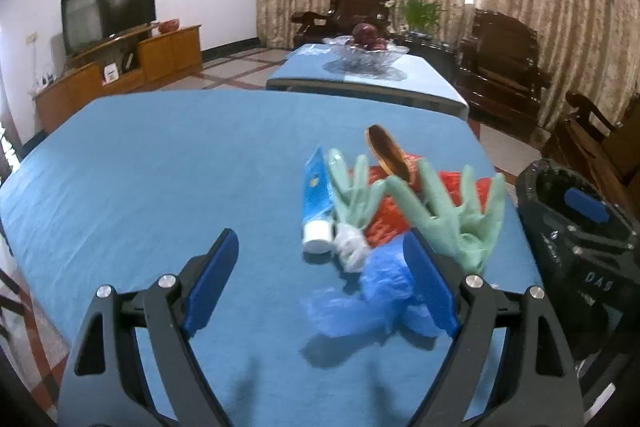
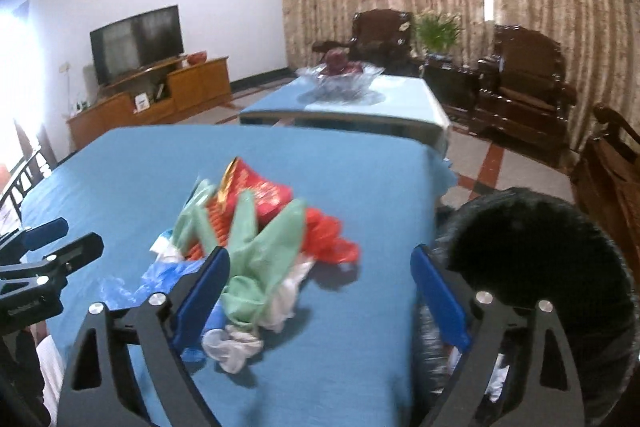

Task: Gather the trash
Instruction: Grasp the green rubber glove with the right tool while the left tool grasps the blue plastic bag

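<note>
Trash pile point(image 2: 256, 247) blurred, bin point(image 2: 540, 267) cropped.

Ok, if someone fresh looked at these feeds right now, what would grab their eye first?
Probably the bright heap of trash on the blue tablecloth: green rubber gloves sprawled over a red snack bag, with a blue tube and a crumpled blue plastic bag beside them. Next, the black-lined bin at the table's right edge. Both the left gripper and the right gripper stand open and empty.

A blue-covered table point(image 1: 160, 167) carries 1 heap: 2 green gloves point(image 1: 452, 215), a red bag point(image 2: 276, 195), a blue tube point(image 1: 318, 203), blue plastic point(image 1: 384, 291), white plastic point(image 2: 232, 345).
</note>
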The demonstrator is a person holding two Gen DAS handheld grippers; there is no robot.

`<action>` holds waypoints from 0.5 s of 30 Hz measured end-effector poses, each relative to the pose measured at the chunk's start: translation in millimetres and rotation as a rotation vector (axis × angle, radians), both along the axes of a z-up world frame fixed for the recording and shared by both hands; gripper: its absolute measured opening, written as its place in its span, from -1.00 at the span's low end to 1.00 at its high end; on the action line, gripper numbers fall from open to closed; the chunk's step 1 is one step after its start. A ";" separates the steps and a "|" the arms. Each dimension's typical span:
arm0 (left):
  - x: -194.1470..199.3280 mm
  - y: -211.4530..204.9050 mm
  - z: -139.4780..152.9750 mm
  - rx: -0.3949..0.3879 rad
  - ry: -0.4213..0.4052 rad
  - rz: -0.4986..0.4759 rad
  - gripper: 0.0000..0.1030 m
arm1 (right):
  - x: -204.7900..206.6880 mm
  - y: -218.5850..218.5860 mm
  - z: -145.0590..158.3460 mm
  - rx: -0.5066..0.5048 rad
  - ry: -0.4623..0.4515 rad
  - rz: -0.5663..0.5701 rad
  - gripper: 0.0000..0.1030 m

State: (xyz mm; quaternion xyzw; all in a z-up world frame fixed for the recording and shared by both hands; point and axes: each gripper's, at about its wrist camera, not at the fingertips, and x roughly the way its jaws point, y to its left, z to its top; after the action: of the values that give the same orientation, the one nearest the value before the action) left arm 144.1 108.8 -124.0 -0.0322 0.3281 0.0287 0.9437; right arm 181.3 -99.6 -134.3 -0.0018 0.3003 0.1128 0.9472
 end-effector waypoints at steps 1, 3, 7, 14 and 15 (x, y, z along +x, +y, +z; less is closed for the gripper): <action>0.4 2.7 -0.8 -0.003 0.003 0.008 0.59 | 1.7 6.1 -4.3 -0.010 0.006 0.007 0.67; 0.0 6.4 -2.8 -0.007 0.004 0.017 0.59 | 6.0 11.3 -11.5 -0.023 0.020 0.017 0.61; 1.0 10.2 -6.0 -0.008 0.004 0.025 0.59 | 15.0 20.9 -23.0 -0.028 0.053 0.030 0.43; 4.3 13.9 -11.4 -0.017 0.013 0.031 0.59 | 23.8 30.1 -37.0 0.010 0.111 0.137 -0.47; 4.5 13.7 -12.7 -0.018 0.015 0.031 0.59 | 23.7 30.8 -36.9 0.009 0.109 0.144 -0.53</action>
State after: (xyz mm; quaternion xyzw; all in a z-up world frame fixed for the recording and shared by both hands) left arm 148.6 122.6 -136.7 -0.0458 0.3348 0.0408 0.9403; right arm 205.0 -68.8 -171.3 -0.0128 0.3501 0.1820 0.9188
